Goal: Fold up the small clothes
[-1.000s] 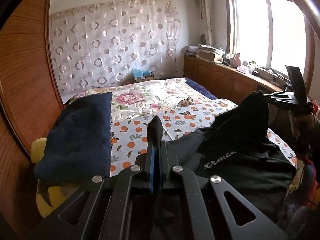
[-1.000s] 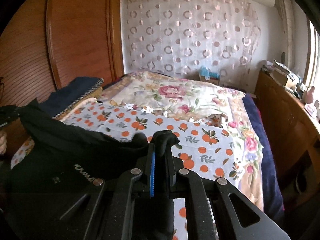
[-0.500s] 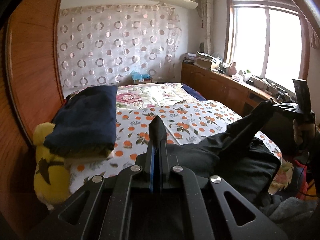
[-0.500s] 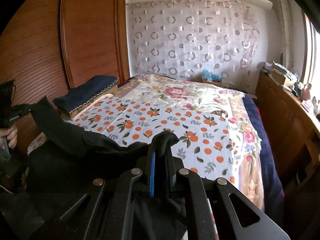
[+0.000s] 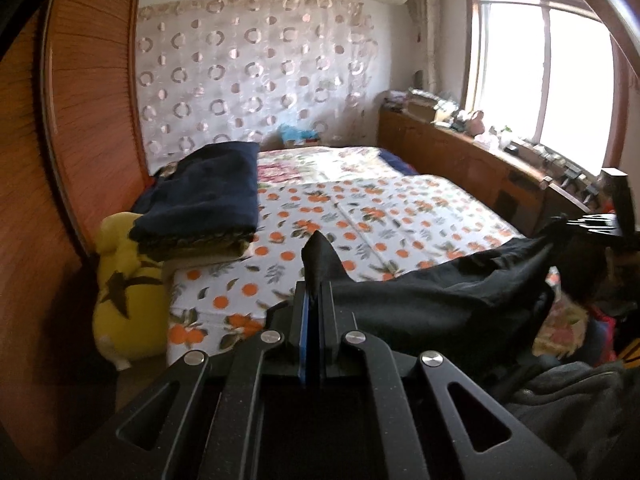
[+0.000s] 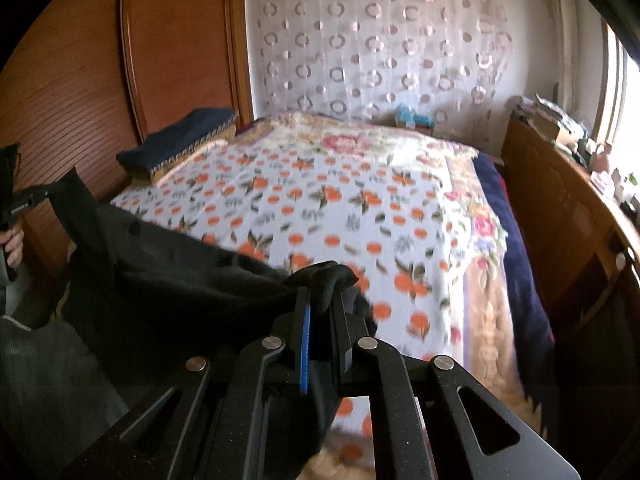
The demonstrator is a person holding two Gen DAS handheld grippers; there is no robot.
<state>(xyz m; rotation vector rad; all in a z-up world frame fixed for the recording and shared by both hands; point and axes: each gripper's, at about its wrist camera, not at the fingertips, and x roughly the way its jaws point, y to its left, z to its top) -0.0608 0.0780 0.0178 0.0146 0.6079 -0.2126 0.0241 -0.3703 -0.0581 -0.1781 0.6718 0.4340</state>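
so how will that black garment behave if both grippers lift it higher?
Probably floppy: the black garment sags between the left gripper and right gripper. Likely light, since only small pinched corners hold it up. It looks matte, so it probably won't slip easily from the fingers.

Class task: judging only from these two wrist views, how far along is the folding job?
Done: a folded navy item lies on the bed. In hand: left hand-held gripper and right hand-held gripper each clamp the black garment, stretched between them. Left: every fold.

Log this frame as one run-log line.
task: fold clothes | left tongs: shut on black garment | right tongs: shut on black garment | garment: stretched between both at bed edge, unfolded
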